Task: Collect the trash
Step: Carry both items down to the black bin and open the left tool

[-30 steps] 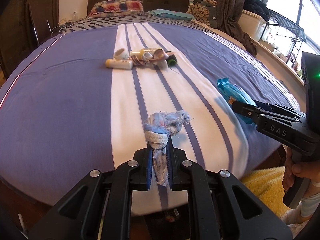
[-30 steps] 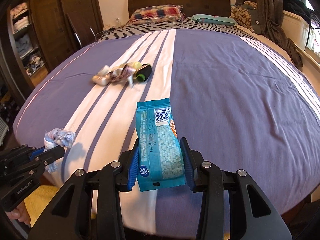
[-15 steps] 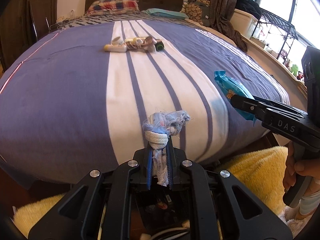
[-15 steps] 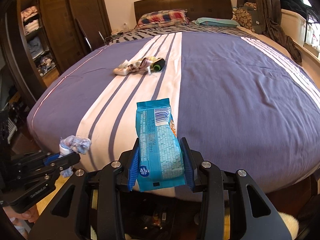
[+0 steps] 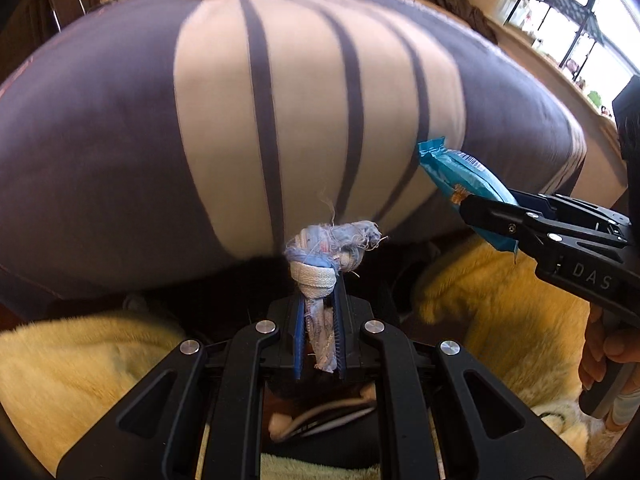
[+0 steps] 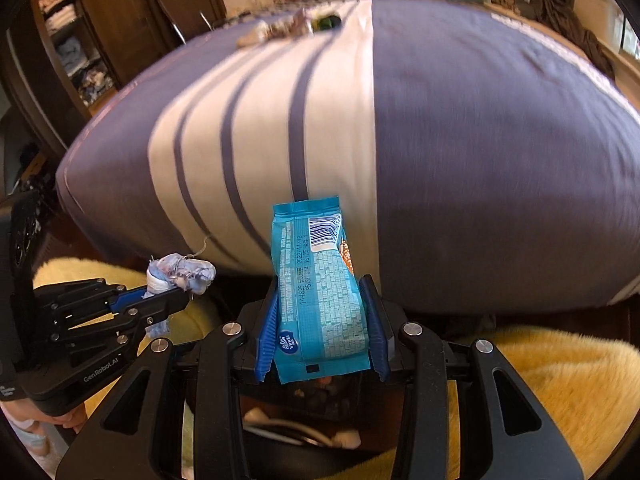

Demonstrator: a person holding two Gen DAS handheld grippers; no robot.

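Carry step, I reckon: both tools loaded and off the bed (image 5: 120,128) edge, over the yellow rug (image 6: 560,380). Left tool (image 5: 319,336) is pinched tight on 1 frayed rag wad (image 5: 328,248); right tool (image 6: 322,328) clamps 1 blue snack wrapper (image 6: 320,280) by its sides. Next I need a bin; something dark sits below, can't tell what. Approx 4-5 more bits (image 6: 288,28) sit far up the bed, too blurred to count.

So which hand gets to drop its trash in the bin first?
Probably left, though it's close. The left gripper, shut on the knotted rag, sits right above the dark bin opening. The right gripper, holding the blue wrapper, hangs over it too.
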